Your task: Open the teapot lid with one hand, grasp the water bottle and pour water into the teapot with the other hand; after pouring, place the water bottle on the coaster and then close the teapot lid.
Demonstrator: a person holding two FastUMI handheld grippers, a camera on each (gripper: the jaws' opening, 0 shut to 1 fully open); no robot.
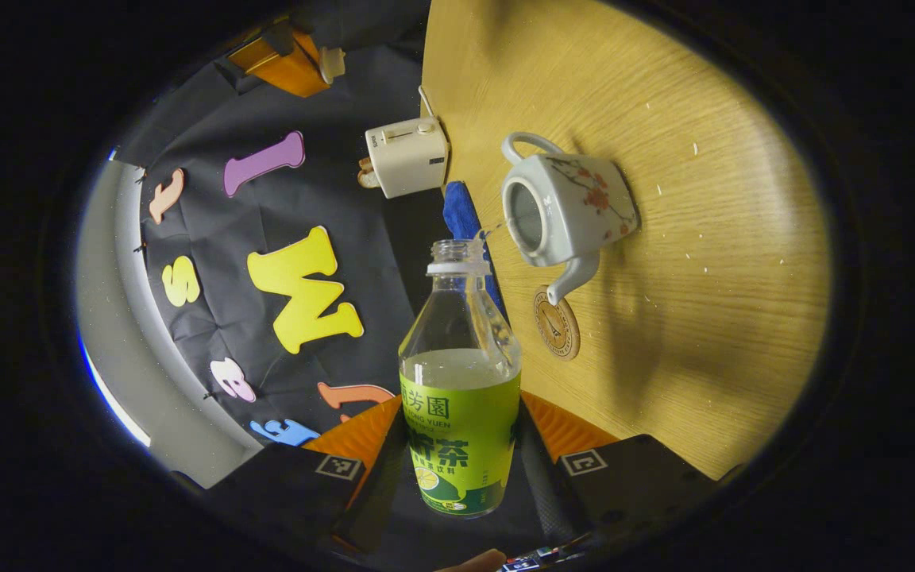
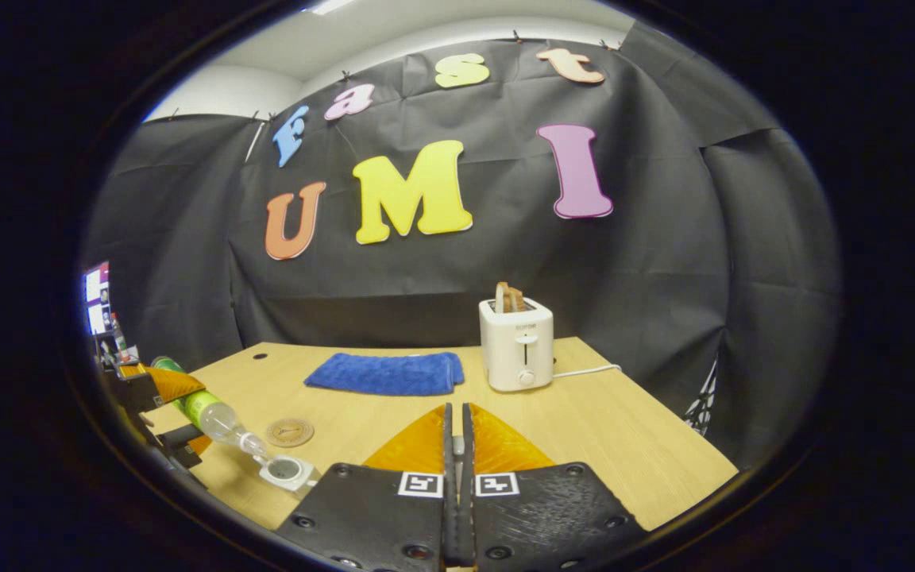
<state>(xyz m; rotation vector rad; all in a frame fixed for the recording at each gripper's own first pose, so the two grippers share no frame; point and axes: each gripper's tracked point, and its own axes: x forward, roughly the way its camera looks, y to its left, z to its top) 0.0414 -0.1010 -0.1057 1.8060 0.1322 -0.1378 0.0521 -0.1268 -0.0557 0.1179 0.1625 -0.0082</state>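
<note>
In the left gripper view, the left gripper (image 1: pixel 457 453) clamps the water bottle (image 1: pixel 461 381), tipped with its open neck at the lidless teapot (image 1: pixel 565 210) on the table (image 1: pixel 712 262); the coaster (image 1: pixel 557 323) lies by the spout.

In the right gripper view, the right gripper (image 2: pixel 456 445) has its fingers pressed together; whether they pinch the lid cannot be told. A blue cloth (image 2: pixel 386 373) and a toaster (image 2: pixel 516 344) sit behind.

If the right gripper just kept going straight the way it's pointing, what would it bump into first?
Most likely the white toaster, which stands almost dead ahead of the right gripper on the table. The blue towel lies a little left of that line. Depth is hard to judge.
</note>
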